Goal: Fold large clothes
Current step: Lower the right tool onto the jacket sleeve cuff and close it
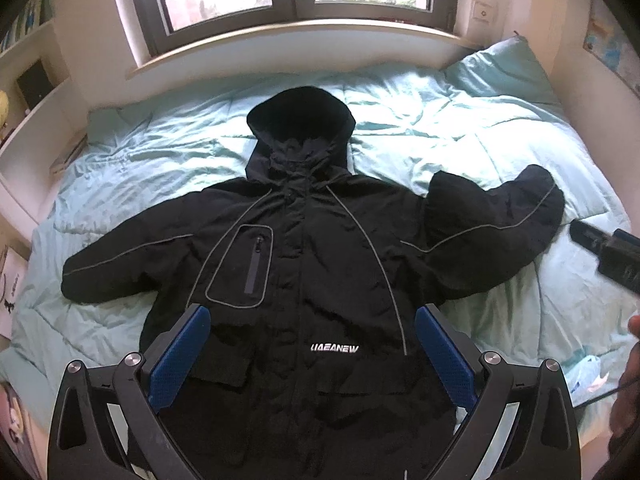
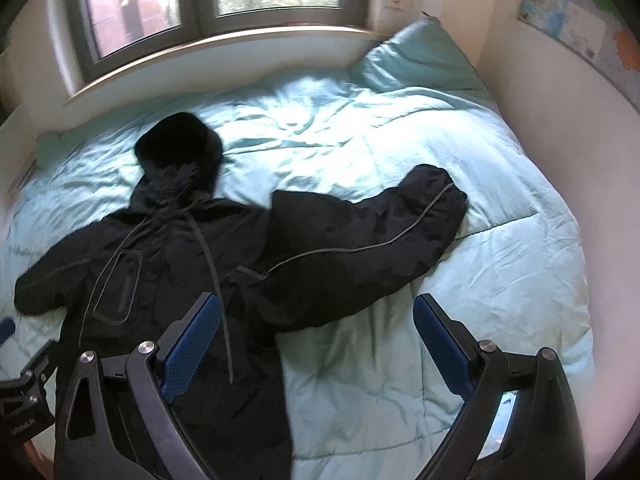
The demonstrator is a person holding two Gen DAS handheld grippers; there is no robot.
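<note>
A large black hooded jacket lies front-up on the bed, hood toward the window, both sleeves spread out; white lettering sits near its hem. My left gripper hovers open above the jacket's lower front, nothing between its blue pads. In the right wrist view the same jacket fills the left half, its right sleeve stretched across the duvet. My right gripper is open above the sleeve's underside and the bare duvet, holding nothing. The right gripper's body shows at the left view's right edge.
A pale turquoise duvet covers the bed, with a pillow at the far right corner. A window and sill run behind the bed. A white wall borders the right side; shelves stand at the left. A hand shows at the right edge.
</note>
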